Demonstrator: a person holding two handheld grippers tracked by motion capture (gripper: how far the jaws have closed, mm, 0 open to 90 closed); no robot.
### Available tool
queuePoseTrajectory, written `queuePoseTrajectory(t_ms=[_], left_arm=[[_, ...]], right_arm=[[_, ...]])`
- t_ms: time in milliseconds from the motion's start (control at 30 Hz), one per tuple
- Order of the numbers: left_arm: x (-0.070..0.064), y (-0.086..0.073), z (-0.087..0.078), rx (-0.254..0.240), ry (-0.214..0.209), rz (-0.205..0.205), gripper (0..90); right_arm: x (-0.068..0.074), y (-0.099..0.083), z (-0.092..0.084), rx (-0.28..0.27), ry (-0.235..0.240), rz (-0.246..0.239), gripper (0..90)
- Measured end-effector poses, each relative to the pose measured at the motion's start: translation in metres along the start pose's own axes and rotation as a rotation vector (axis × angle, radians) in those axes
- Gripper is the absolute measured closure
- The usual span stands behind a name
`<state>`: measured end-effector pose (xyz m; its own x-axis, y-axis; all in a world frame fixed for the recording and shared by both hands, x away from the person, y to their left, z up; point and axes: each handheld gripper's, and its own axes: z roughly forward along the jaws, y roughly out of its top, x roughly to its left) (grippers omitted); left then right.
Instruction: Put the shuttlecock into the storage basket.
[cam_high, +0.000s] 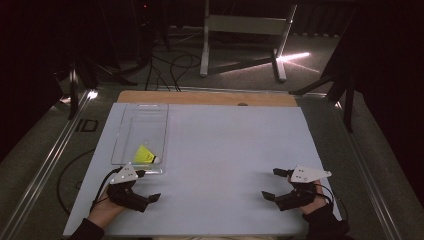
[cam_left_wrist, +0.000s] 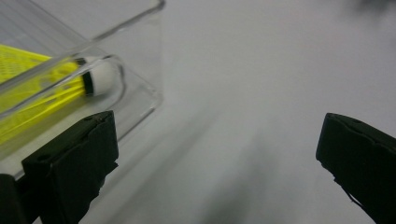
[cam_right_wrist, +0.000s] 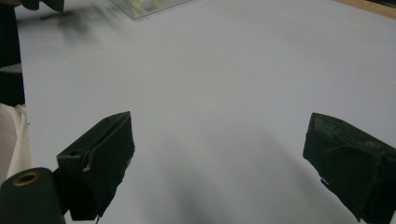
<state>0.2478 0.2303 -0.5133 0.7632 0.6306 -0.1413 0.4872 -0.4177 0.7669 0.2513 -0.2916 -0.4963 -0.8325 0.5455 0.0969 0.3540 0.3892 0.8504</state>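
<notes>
A clear plastic box (cam_high: 140, 135) lies on the left half of the white board (cam_high: 225, 145). Inside its near end rests a yellow shuttlecock (cam_high: 145, 155) with a white cork tip (cam_left_wrist: 102, 78). My left gripper (cam_high: 147, 185) sits just in front of the box's near edge, open, with nothing between its jaws. In the left gripper view the box corner (cam_left_wrist: 140, 88) is just past the left jaw. My right gripper (cam_high: 274, 184) rests near the board's front right, open and holding nothing. The box (cam_right_wrist: 144, 7) appears far off in the right gripper view.
A strip of brown table edge (cam_high: 207, 98) runs behind the board. White table legs (cam_high: 205, 45) and cables stand on the dark floor beyond. Metal rails (cam_high: 55, 145) flank the board's left side.
</notes>
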Motion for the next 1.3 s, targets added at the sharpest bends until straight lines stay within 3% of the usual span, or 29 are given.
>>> queuePoseTrajectory(t_ms=[167, 400, 633, 800, 833, 1167, 1300], left_arm=[[0.002, -0.005, -0.003, -0.010, 0.021, -0.019, 0.0], [0.001, -0.008, -0.009, -0.085, 0.039, -0.032, 0.0], [0.000, -0.010, -0.010, -0.128, 0.055, -0.033, 0.1], [0.000, -0.011, -0.008, -0.109, 0.041, -0.037, 0.1], [0.001, -0.011, -0.006, -0.093, 0.006, -0.050, 0.2], [0.004, -0.013, -0.006, -0.104, 0.038, -0.062, 0.2], [0.002, -0.013, -0.006, -0.100, 0.013, -0.057, 0.2]], right_arm=[[-0.001, -0.002, 0.000, 0.006, -0.007, 0.008, 8.8], [-0.005, -0.005, 0.001, 0.015, -0.033, 0.027, 8.8], [-0.006, -0.007, 0.003, -0.002, -0.058, 0.027, 8.8], [-0.008, -0.008, 0.003, -0.002, -0.071, 0.039, 8.8], [-0.008, -0.008, 0.004, -0.001, -0.070, 0.038, 8.8], [-0.008, -0.010, 0.005, 0.005, -0.080, 0.035, 8.8], [-0.009, -0.011, 0.006, 0.007, -0.058, 0.042, 8.8]])
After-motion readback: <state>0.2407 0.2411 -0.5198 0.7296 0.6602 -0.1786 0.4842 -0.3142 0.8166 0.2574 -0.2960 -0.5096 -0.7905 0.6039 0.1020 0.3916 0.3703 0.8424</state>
